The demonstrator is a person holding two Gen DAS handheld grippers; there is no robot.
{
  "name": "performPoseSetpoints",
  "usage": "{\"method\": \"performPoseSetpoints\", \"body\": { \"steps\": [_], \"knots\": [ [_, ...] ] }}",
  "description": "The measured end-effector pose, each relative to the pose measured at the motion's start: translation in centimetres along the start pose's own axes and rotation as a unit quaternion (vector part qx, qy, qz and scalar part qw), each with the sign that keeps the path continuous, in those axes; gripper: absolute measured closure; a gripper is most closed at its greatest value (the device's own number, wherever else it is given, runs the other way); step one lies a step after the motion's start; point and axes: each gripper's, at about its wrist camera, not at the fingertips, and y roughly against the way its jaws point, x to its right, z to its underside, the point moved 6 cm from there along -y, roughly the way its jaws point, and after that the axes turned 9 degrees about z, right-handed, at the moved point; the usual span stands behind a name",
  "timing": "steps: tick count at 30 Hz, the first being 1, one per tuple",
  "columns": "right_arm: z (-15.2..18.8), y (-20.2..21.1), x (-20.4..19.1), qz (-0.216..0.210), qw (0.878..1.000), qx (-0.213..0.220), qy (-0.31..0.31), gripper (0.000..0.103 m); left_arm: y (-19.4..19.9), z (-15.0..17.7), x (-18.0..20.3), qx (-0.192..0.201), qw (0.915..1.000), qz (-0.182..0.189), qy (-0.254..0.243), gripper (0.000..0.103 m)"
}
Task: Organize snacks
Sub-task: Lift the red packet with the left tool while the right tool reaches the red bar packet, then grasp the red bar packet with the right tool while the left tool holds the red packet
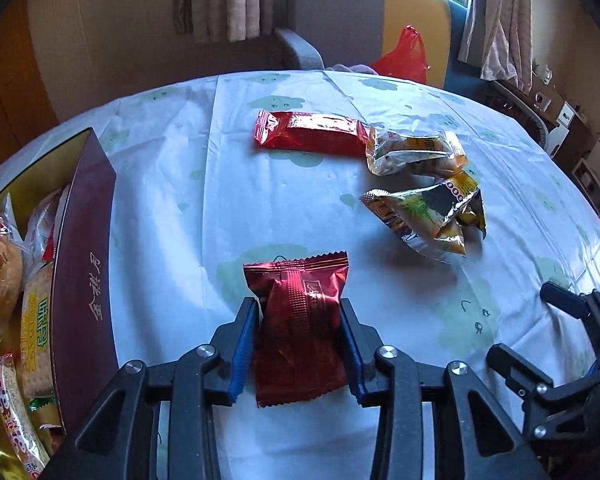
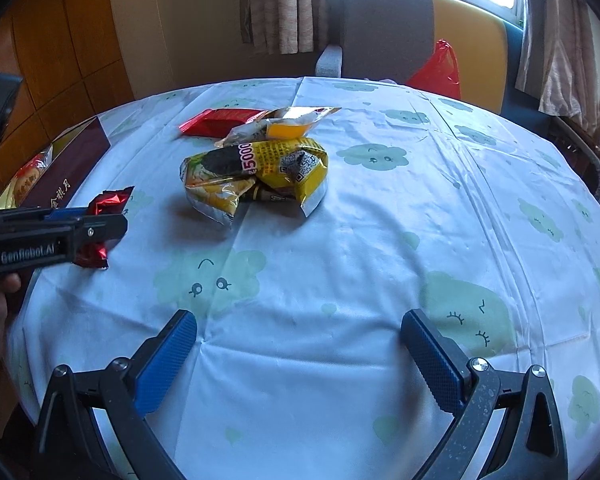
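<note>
My left gripper (image 1: pixel 299 310) is shut on a dark red foil snack packet (image 1: pixel 300 328) and holds it above the tablecloth; the packet also shows in the right wrist view (image 2: pixel 102 220), pinched in that gripper. A dark maroon box (image 1: pixel 85 264) full of wrapped snacks stands at the left, also seen in the right wrist view (image 2: pixel 66 168). On the table lie a bright red packet (image 1: pixel 310 134) and two yellow-silver foil packets (image 1: pixel 414 152) (image 1: pixel 428 216). My right gripper (image 2: pixel 298 330) is open and empty over bare cloth, with a yellow packet (image 2: pixel 256 172) ahead of it.
The round table has a white cloth with green cloud prints (image 2: pixel 380 240). A grey and yellow chair (image 2: pixel 384 28) with a red plastic bag (image 2: pixel 438 68) stands behind it. A wooden cabinet (image 2: pixel 52 40) is at the left and curtains hang at the window.
</note>
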Motion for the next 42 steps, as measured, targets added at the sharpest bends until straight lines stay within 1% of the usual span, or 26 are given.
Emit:
{"method": "performPoseSetpoints", "body": {
  "steps": [2, 3, 5, 7, 9, 12, 15, 18, 20, 22, 25, 28, 30, 31, 34, 36, 38, 39, 40, 41, 42],
  "knots": [
    [-0.1, 0.0, 0.1, -0.001, 1.000, -0.005, 0.003, 0.001, 0.0, 0.1, 0.0, 0.006, 1.0000, 0.000, 0.000, 0.063],
    [-0.1, 0.0, 0.2, 0.000, 1.000, -0.008, 0.006, 0.003, 0.1, 0.1, -0.1, 0.011, 0.9999, 0.003, 0.000, 0.063],
    [-0.3, 0.1, 0.5, -0.003, 1.000, -0.013, 0.005, 0.009, 0.2, 0.2, -0.2, 0.017, 0.9998, 0.008, -0.002, 0.063],
    [-0.8, 0.2, 0.9, -0.013, 1.000, -0.019, 0.003, 0.020, 0.3, 0.3, -0.3, 0.022, 0.9997, 0.011, -0.004, 0.064],
    [-1.6, 0.4, 1.4, -0.024, 0.999, -0.022, -0.003, 0.026, 0.4, 0.4, -0.2, 0.029, 0.9995, 0.010, -0.005, 0.064],
    [-3.5, 1.0, 1.9, -0.038, 0.999, -0.011, -0.005, 0.027, 0.4, 0.4, -0.1, 0.037, 0.9993, 0.006, -0.010, 0.063],
    [-6.3, 1.5, 1.4, -0.056, 0.998, 0.006, 0.012, 0.027, 0.4, 0.6, 0.0, 0.047, 0.9988, 0.001, -0.017, 0.063],
    [-9.5, 1.4, 0.2, -0.078, 0.996, 0.020, 0.040, 0.027, 0.4, 0.7, 0.1, 0.057, 0.9981, -0.002, -0.022, 0.063],
    [-11.6, 0.8, -1.0, -0.095, 0.993, 0.022, 0.066, 0.027, 0.5, 0.7, 0.1, 0.064, 0.9977, -0.002, -0.024, 0.063],
    [-13.5, -0.2, -2.5, -0.097, 0.990, 0.023, 0.099, 0.027, 0.5, 0.8, 0.2, 0.071, 0.9971, -0.003, -0.026, 0.063],
    [-16.1, -2.5, -4.6, -0.105, 0.984, 0.008, 0.147, 0.027, 0.5, 0.8, 0.2, 0.078, 0.9966, -0.002, -0.027, 0.063],
    [-17.9, -5.2, -7.1, -0.103, 0.973, -0.015, 0.205, 0.027, 0.5, 0.9, 0.2, 0.086, 0.9959, -0.002, -0.029, 0.063],
    [-18.7, -7.0, -8.5, -0.099, 0.965, -0.025, 0.240, 0.025, 0.5, 0.9, 0.3, 0.089, 0.9955, -0.003, -0.031, 0.063],
    [-18.9, -7.7, -9.1, -0.098, 0.961, -0.030, 0.255, 0.022, 0.6, 0.9, 0.3, 0.091, 0.9954, -0.002, -0.031, 0.063],
    [-19.7, -10.2, -10.8, -0.075, 0.949, -0.040, 0.304, 0.016, 0.6, 0.9, 0.2, 0.093, 0.9953, 0.004, -0.027, 0.063],
    [-19.9, -11.6, -11.6, -0.067, 0.941, -0.049, 0.328, 0.014, 0.6, 0.9, 0.1, 0.094, 0.9952, 0.005, -0.027, 0.063],
    [-19.7, -13.0, -12.0, -0.060, 0.934, -0.060, 0.348, 0.014, 0.5, 0.9, 0.1, 0.094, 0.9952, 0.006, -0.026, 0.063],
    [-19.6, -13.4, -12.2, -0.069, 0.932, -0.065, 0.350, 0.019, 0.6, 0.9, 0.1, 0.095, 0.9951, 0.008, -0.025, 0.063],
    [-19.7, -13.3, -12.3, -0.092, 0.933, -0.067, 0.341, 0.036, 0.6, 0.9, 0.0, 0.095, 0.9951, 0.009, -0.024, 0.063],
    [-19.9, -13.1, -12.4, -0.108, 0.936, -0.067, 0.328, 0.051, 0.5, 0.8, 0.0, 0.096, 0.9951, 0.009, -0.025, 0.063],
    [-20.4, -13.0, -12.3, -0.099, 0.941, -0.060, 0.318, 0.064, 0.5, 0.8, 0.1, 0.096, 0.9951, 0.007, -0.026, 0.063]
  ]
}}
